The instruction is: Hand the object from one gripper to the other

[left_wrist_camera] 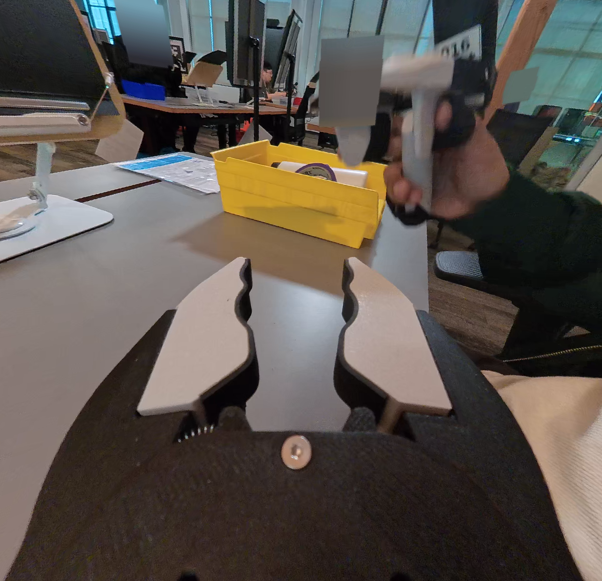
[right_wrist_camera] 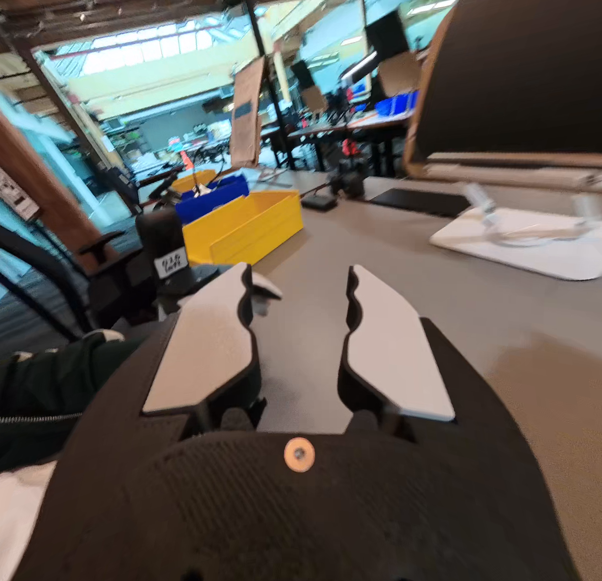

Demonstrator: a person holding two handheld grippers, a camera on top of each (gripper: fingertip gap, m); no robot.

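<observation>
Reaching for the object is the risky step from here, to my judgement, since neither tool holds anything yet. The left tool (left_wrist_camera: 296,272) has its jaws spread wide over bare grey tabletop (left_wrist_camera: 130,288), and the right tool (right_wrist_camera: 299,279) is likewise wide and empty.

The task's thing seems to be the white cylinder with a purple band (left_wrist_camera: 322,172), lying on its side in the yellow bin (left_wrist_camera: 293,204) well ahead of the left tool and slightly to its right. In the left wrist view the right tool (left_wrist_camera: 350,145) is held in a hand (left_wrist_camera: 456,174) just above the bin's far right end, its image smeared by motion.

What could go wrong: the bin walls may block a level approach, so a finger could strike the rim and shove the bin; the round cylinder may roll away from a pinch that lands off centre; and a hurried exchange could drop it if one tool lets go before the other closes.

Counted: two tools, one hand showing, one cylinder visible in that bin. In the right wrist view, a yellow bin (right_wrist_camera: 260,226) sits ahead and to the left of the right tool, with a second yellow one (right_wrist_camera: 192,178) and a blue bin (right_wrist_camera: 211,197) behind it. One white stand base (left_wrist_camera: 55,222) lies far left of the left tool.
</observation>
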